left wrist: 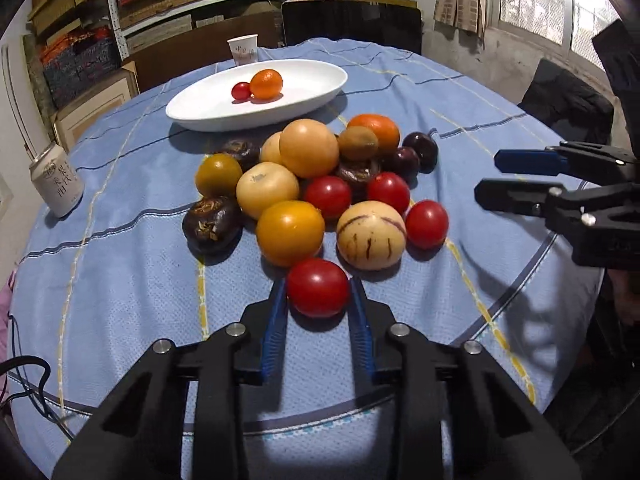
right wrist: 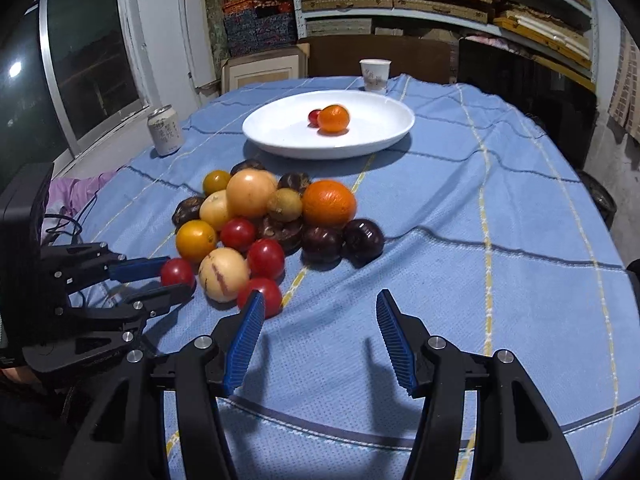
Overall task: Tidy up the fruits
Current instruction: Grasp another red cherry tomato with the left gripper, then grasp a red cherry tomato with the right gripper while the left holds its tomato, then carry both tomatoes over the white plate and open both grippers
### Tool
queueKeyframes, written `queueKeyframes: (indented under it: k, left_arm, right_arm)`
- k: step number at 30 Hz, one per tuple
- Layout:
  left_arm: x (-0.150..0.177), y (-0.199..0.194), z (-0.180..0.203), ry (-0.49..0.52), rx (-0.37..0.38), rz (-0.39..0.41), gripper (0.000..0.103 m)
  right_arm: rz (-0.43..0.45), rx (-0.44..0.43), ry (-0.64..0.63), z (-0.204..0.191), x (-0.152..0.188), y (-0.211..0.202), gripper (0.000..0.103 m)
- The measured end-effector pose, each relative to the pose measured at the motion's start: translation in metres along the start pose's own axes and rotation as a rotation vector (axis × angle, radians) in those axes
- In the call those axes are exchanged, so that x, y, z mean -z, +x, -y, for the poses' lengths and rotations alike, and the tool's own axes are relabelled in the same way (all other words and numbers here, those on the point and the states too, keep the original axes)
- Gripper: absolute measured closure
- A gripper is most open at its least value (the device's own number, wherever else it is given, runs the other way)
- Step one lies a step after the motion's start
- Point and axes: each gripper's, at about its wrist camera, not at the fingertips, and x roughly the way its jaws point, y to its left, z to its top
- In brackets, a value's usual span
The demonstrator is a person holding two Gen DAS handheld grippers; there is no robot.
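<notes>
**Nearest tomato bracketed, plate waiting at the far side**

Blue pads of our left gripper [left wrist: 318, 292] sit on either side of the nearest tomato [left wrist: 318, 287], at the near edge of the fruit pile [left wrist: 304, 184]. Both pads look to be touching or all but touching its flanks, and the tomato rests on the cloth [left wrist: 132, 280]; we cannot tell whether the grip is firm. We judge the step in hand to be the pick of this tomato, with the carry to the plate [left wrist: 208, 114] not yet begun.

Our right gripper [right wrist: 320, 320] hangs at the right of the pile with its jaws wide and nothing between them, just beside another tomato [right wrist: 260, 298] at its left pad.

On the plate, at the far side of the pile, lie a small tomato [left wrist: 240, 91] and a small orange [left wrist: 267, 84], touching each other. Most of the fruit lies on the cloth, so we reckon the task is at an early stage.

Next, we think, comes a firm but gentle close, a straight lift clear of the yellow fruit [left wrist: 290, 232] and the striped melon [left wrist: 370, 234] just behind, then a carry over the pile to the plate.

As for the tomato's pose, it is nearly round, so no long axis shows. Its stem end is hidden, so we cannot tell which way it points.
</notes>
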Motion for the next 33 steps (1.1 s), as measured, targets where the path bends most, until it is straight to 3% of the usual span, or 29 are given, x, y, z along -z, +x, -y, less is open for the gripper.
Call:
queueKeyframes:
  k: [9, 17, 20, 24, 33]
  left_arm:
    - [0.003, -0.006, -0.008, -0.043, 0.008, 0.013, 0.073]
    - [-0.004, -0.032, -0.026, -0.106, -0.002, 0.081, 0.073]
    - [-0.004, -0.034, -0.031, -0.122, -0.003, 0.075, 0.073]
    - [-0.002, -0.031, -0.031, -0.116, -0.005, 0.059, 0.073]
    - [-0.001, -0.026, -0.03, -0.108, 0.004, 0.05, 0.073]
  right_arm:
    - [-0.027, -0.083, -0.077, -0.024, 0.008, 0.007, 0.044]
    - [-0.04, -0.109, -0.112, -0.036, 0.008, 0.017, 0.045]
    - [-0.057, -0.09, -0.122, -0.039, 0.006, 0.027, 0.052]
    - [-0.07, -0.06, -0.14, -0.04, 0.005, 0.037, 0.07]
    - [-0.056, -0.072, -0.139, -0.04, 0.001, 0.035, 0.072]
